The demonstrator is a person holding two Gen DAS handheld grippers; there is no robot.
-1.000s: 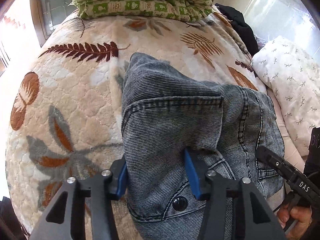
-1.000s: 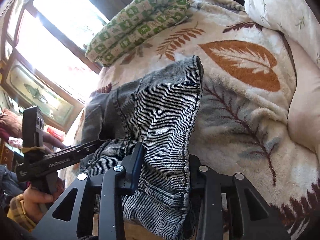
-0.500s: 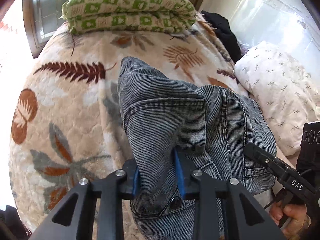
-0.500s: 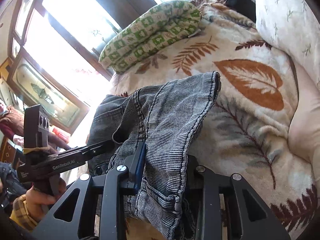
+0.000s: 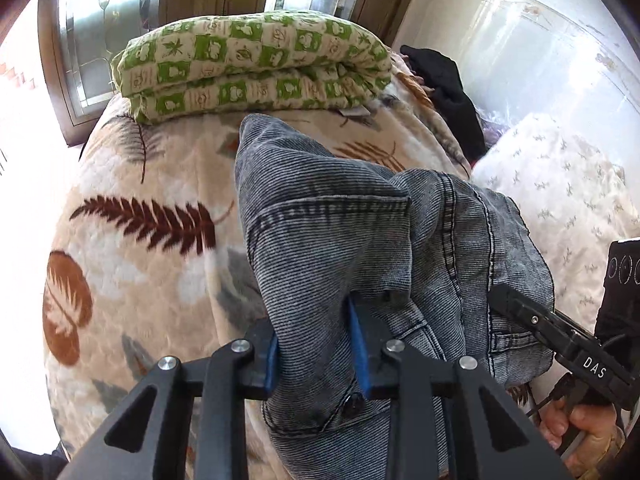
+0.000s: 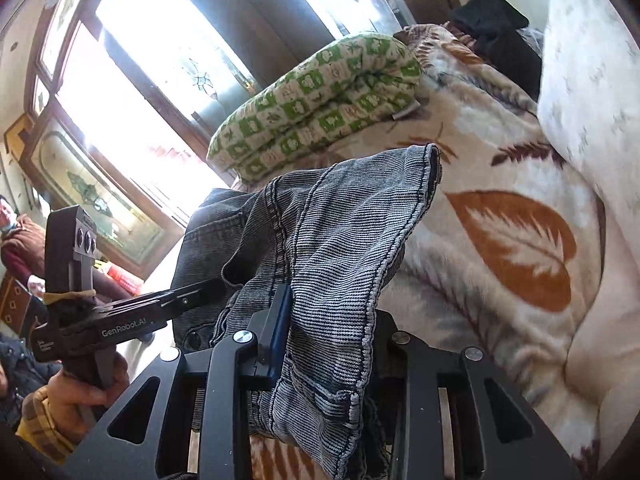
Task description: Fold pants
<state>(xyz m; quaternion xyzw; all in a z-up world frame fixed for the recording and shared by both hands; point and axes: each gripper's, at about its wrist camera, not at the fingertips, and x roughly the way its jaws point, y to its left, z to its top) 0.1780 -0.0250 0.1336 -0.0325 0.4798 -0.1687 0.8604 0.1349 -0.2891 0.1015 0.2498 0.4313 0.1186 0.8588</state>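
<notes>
Grey washed denim pants (image 5: 332,240) hang lifted over a leaf-patterned blanket (image 5: 152,248) on the bed. My left gripper (image 5: 316,344) is shut on a bunch of the waistband near the button, blue pads pressing the cloth from both sides. My right gripper (image 6: 324,344) is shut on another edge of the pants (image 6: 340,248), whose cloth drapes over and hides its right finger. Each view shows the other gripper at the side, held in a hand: the right one (image 5: 560,332) at lower right, the left one (image 6: 132,312) at lower left.
A folded green-and-cream checked quilt (image 5: 256,68) lies at the far end of the bed, by the window. A black garment (image 5: 448,92) and a white sprigged pillow (image 5: 560,200) lie on the right. A seated person (image 6: 16,236) is at the far left.
The left jaws closed onto the waistband, gathering the cloth tighter. Both grippers rose with the pants, which now hang higher off the blanket, and more of the quilt and window shows.
</notes>
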